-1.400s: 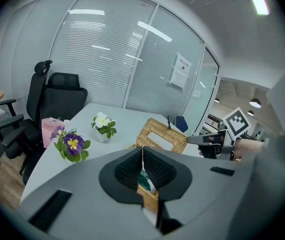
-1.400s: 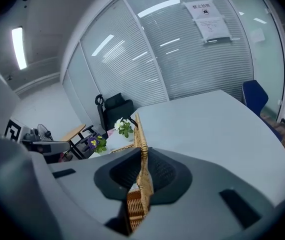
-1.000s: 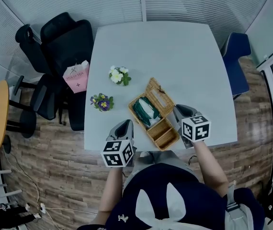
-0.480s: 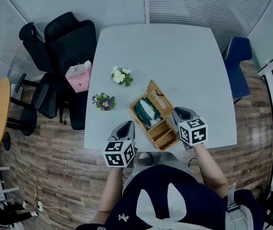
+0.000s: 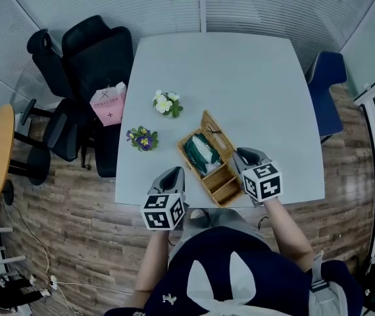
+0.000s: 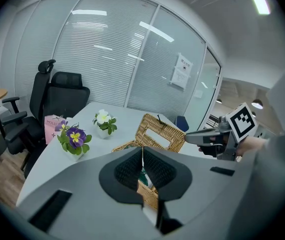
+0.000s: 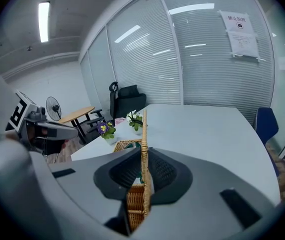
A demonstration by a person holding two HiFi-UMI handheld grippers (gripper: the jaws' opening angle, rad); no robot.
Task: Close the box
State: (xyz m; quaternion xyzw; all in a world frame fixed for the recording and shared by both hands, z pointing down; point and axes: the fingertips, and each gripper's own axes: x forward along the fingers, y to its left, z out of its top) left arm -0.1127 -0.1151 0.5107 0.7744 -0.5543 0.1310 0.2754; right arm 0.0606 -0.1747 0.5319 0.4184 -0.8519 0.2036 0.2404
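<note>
A wicker box (image 5: 208,171) stands near the front edge of the grey table (image 5: 240,78), with green packets (image 5: 199,151) inside. Its lid (image 5: 218,135) stands raised along the far right side. My right gripper (image 5: 239,155) is shut on the lid's side edge; in the right gripper view the lid (image 7: 144,134) runs edge-on between the pads of that gripper (image 7: 145,171), whose jaws have just opened slightly. My left gripper (image 5: 173,172) hovers left of the box, apart from it. In the left gripper view this gripper (image 6: 142,160) is shut with nothing in it, and the lid (image 6: 161,133) shows beyond.
A white flower pot (image 5: 166,103) and a purple flower pot (image 5: 141,139) stand left of the box. A pink bag (image 5: 108,104) rests on a black chair (image 5: 95,51) at the table's left. A blue chair (image 5: 325,84) is at the right.
The right gripper has rolled and shifted slightly left, and the lid in it stands more upright. The left gripper has stayed put.
</note>
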